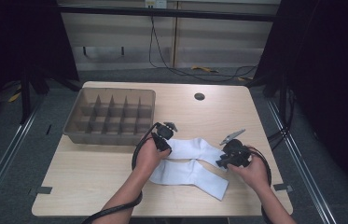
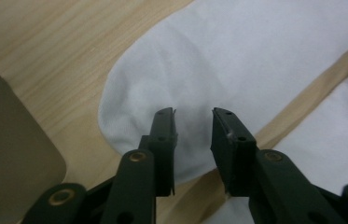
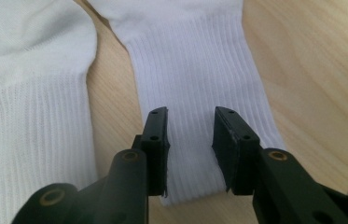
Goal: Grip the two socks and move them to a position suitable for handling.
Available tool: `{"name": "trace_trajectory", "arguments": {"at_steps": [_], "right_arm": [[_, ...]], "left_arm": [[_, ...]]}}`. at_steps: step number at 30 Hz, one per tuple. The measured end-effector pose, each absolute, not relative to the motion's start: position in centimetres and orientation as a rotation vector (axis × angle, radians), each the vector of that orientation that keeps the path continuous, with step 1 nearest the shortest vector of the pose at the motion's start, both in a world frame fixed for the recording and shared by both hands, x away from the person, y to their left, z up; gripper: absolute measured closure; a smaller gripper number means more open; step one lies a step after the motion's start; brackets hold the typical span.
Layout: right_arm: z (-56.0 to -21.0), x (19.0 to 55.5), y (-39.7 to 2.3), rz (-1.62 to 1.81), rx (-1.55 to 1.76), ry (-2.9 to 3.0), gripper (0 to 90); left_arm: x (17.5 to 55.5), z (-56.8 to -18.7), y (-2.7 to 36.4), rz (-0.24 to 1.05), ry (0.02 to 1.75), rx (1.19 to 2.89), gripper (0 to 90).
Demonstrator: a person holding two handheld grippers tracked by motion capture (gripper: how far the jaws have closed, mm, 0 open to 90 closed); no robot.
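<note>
Two white socks lie side by side on the wooden table (image 1: pixel 97 182). The farther sock (image 1: pixel 197 148) has its toe at the left and its ribbed cuff at the right; the nearer sock (image 1: pixel 192 176) lies just in front of it. My left gripper (image 1: pixel 167 145) hovers open over the farther sock's toe (image 2: pixel 195 60), jaws astride the fabric (image 2: pixel 194 112). My right gripper (image 1: pixel 219 162) is open over that sock's ribbed cuff (image 3: pixel 195 70), its jaws either side of the cuff's end (image 3: pixel 190 111). The nearer sock (image 3: pixel 27 93) shows to the left there.
A grey divided organizer tray (image 1: pixel 111 135) stands at the table's back left, its corner (image 2: pixel 8 140) close to my left gripper. A round cable hole (image 1: pixel 199 96) sits in the tabletop at the back. Cables trail from both grippers.
</note>
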State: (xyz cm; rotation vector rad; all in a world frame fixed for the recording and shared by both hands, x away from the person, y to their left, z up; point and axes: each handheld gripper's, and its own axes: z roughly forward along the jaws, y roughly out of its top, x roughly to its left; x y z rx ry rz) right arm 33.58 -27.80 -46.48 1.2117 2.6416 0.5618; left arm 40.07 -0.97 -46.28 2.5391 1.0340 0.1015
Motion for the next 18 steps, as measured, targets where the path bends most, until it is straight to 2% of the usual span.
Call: {"name": "trace_trajectory", "arguments": {"at_steps": [11,18], "right_arm": [[-45.1,32.2,-27.3,0.601,1.194,2.668,64.2],[-44.5,31.0,-27.1,0.591,1.192,2.697,65.4]], "left_arm": [[37.8,-44.2,1.1,0.048,0.945,2.553,66.2],[36.6,-44.7,2.6,0.039,0.98,2.564,66.4]]}}
